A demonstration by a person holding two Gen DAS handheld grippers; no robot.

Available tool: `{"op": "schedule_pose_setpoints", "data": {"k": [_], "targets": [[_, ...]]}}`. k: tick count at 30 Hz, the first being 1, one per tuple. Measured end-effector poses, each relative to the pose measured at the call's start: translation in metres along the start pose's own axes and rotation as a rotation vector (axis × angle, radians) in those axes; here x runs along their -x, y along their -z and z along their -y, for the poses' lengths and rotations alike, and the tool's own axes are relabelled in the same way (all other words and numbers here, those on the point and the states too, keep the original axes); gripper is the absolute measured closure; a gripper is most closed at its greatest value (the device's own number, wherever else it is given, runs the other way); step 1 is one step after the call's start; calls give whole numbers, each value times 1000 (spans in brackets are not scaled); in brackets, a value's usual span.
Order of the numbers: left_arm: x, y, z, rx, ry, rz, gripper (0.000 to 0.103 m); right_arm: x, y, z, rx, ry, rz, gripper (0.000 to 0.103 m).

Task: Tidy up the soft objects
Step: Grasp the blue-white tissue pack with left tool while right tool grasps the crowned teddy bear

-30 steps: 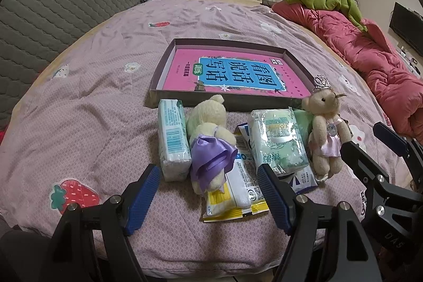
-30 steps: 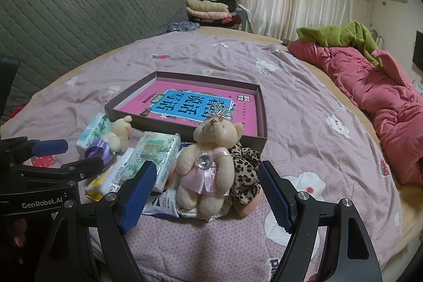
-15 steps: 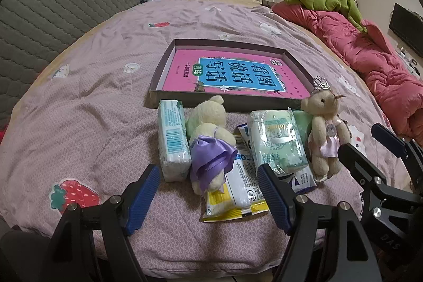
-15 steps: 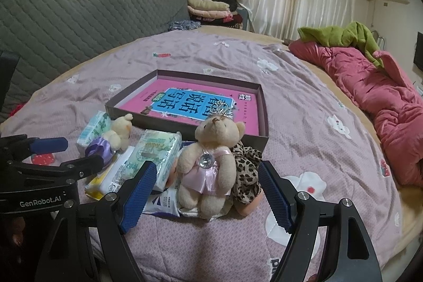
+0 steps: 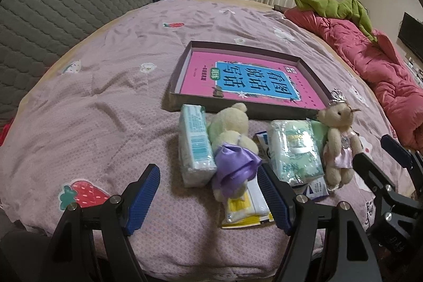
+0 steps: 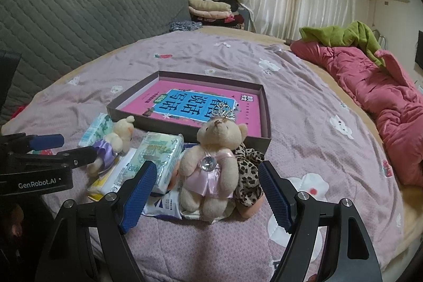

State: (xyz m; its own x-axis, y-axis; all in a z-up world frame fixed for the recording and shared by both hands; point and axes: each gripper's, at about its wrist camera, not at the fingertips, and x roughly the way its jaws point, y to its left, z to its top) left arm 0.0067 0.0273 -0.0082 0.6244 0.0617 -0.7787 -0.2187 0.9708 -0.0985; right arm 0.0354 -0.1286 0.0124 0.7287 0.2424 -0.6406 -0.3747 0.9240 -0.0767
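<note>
A shallow box with a pink book cover inside lies on the bed. In front of it lie a blue-white tissue pack, a cream bear in a purple skirt, a green tissue pack, a yellow-white packet, and a crowned bear in a pink dress beside a leopard-print item. My left gripper is open, just short of the purple bear. My right gripper is open around the pink bear's front.
The purple bedspread has a grey quilted headboard at the left. A red quilt with a green garment lies at the right. Folded clothes are stacked at the back.
Both grippers have crept slightly forward toward the objects. Both stay open and nothing has been picked up.
</note>
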Motion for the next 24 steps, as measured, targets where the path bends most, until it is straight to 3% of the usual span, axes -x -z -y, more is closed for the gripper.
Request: {"op": "schedule_pose_setpoints", "data": {"k": [24], "targets": [[-26,-23,-32,75,-28,-18,28,-27,-23,25,-60,-30,-24,23]]}}
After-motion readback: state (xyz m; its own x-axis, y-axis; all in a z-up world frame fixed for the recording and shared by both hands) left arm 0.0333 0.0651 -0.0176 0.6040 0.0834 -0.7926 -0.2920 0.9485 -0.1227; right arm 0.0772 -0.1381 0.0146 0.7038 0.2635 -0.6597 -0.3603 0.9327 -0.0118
